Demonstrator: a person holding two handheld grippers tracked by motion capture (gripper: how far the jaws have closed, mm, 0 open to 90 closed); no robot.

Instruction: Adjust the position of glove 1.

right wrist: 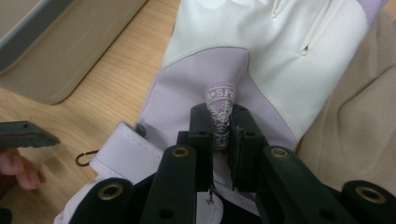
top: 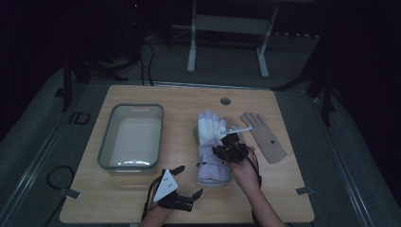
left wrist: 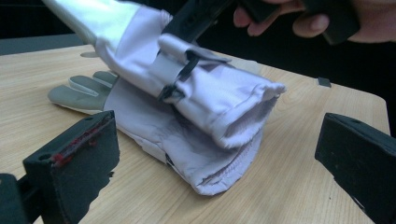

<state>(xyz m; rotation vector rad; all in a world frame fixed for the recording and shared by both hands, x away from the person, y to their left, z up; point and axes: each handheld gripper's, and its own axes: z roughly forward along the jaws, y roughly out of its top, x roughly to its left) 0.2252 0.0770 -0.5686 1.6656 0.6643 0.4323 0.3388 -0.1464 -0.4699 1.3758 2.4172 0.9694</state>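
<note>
Surface: a light wooden table [top: 142, 99] in a dark room, with a grey floor seen beyond it. Item one: a grey plastic bin [top: 131, 137], placed on the table's left part. Item two: a white and lilac glove [top: 211, 142], laid near the table's middle, stacked on a second glove [left wrist: 140, 126] of the same kind. Item three: a flat tan hand-shaped cutout [top: 263, 136], placed just right of the gloves. Right gripper [right wrist: 221, 122]: jaws clenched on the upper glove's lilac logo tab [right wrist: 220, 105]. Left gripper [top: 184, 181]: held near the front edge, jaws released and spread, nothing grasped.
</note>
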